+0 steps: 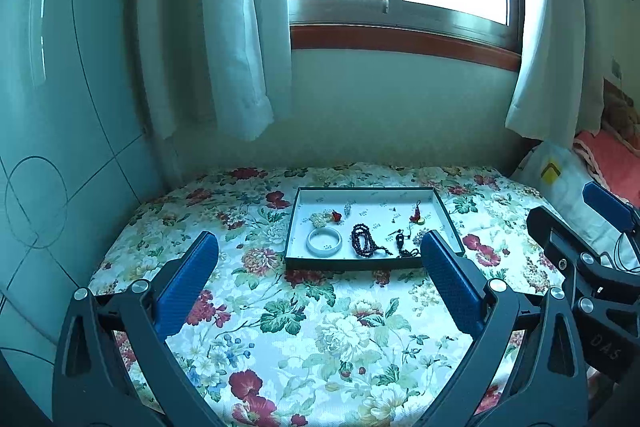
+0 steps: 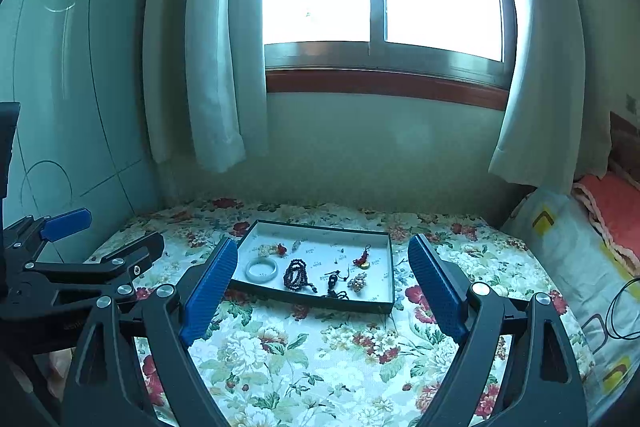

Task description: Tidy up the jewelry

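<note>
Because both grippers hang short of the tray (image 1: 370, 191), the coming reach runs forward, toward mid-frame in each view. The left gripper (image 1: 320, 251) has its jaws spread wide with nothing between them; the right gripper (image 2: 318, 259) is likewise wide open and empty. In the left view the tray sits just right of centre, its long side running across the frame; in the right view it lies just left of centre, framed between the blue pads. Neither gripper looks clearly nearer; the bangle (image 1: 324, 242) lies at the tray's lower left, toward the left gripper's side.

All the jewelry seen is in the tray: the bangle, dark beads (image 1: 363, 245) beside it, a black pendant (image 1: 400, 241), a red charm (image 1: 417, 215) at the right, a pale cluster (image 1: 320, 219) at upper left. The tray rests on a floral cloth (image 1: 320, 327).
</note>
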Demonstrator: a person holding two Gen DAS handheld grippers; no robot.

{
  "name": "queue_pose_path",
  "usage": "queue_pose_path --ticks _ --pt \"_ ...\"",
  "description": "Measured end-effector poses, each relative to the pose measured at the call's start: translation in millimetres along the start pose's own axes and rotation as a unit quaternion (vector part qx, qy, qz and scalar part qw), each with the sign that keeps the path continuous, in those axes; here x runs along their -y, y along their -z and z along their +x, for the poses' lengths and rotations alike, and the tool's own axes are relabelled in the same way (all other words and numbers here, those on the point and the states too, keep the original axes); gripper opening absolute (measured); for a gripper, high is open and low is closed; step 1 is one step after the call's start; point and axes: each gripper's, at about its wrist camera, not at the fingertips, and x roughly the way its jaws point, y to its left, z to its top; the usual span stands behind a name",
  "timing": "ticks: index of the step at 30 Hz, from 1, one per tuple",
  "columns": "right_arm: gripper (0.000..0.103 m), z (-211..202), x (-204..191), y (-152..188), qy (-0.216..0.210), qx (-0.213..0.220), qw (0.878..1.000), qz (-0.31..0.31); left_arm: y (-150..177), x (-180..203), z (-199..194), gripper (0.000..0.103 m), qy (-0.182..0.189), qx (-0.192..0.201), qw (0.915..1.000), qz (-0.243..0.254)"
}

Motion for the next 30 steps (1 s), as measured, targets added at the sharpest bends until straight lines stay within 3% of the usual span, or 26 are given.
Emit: queue_pose_path --ticks 30 --pt "0.086 -0.9 -1.7 0.3 -0.001 0.001 1.000 0.000 1.5 -1.2 -4.0 0.101 -0.010 0.008 0.9999 0.000"
